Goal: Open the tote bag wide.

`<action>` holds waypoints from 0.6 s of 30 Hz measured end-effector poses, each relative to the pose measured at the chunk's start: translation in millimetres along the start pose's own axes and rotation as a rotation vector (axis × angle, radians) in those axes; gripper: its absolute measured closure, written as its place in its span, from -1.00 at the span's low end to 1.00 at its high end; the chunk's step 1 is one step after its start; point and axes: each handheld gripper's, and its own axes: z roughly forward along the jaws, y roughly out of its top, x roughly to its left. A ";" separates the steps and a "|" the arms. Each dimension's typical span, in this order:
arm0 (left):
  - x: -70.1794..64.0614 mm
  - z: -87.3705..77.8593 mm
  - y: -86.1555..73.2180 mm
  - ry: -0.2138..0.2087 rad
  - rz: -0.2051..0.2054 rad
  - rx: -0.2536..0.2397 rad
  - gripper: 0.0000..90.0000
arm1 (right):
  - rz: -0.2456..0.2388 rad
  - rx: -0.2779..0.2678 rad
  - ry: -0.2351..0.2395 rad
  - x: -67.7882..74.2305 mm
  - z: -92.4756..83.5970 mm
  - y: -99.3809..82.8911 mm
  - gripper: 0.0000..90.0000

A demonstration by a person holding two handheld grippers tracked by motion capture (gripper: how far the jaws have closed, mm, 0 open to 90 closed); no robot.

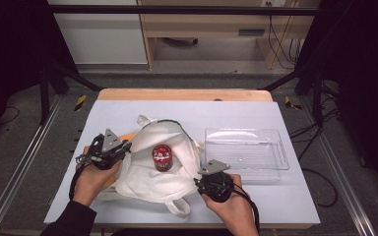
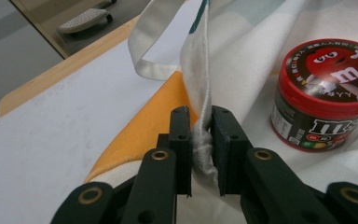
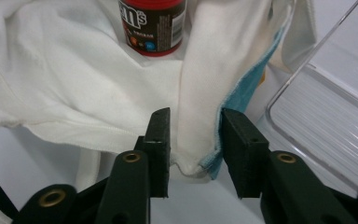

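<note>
The left gripper pinches the soft white cloth tote bag at its hem. The right gripper straddles the opposite edge, jaws not yet pressing. The limp fabric sags, so hems grip best.

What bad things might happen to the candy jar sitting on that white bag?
1. The left claw pinches the white bag's edge; lifting it could tip the M&M's jar standing on the cloth.
2. The right claw has cloth between its jaws with a gap showing, so the cloth may slip out.
</note>
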 end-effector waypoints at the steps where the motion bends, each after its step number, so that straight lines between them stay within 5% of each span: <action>1: 0.0 0.0 0.0 0.000 0.000 0.000 0.76 | 0.000 0.000 0.000 0.0 0.0 0.0 0.48; 6: 1.8 1.5 -6.7 -0.002 0.010 0.024 0.78 | -0.018 0.005 -0.032 0.0 2.6 -10.5 0.79; 18: 8.8 6.0 -21.4 0.006 -0.007 0.054 0.80 | -0.006 0.031 -0.022 -2.9 11.9 -26.0 0.86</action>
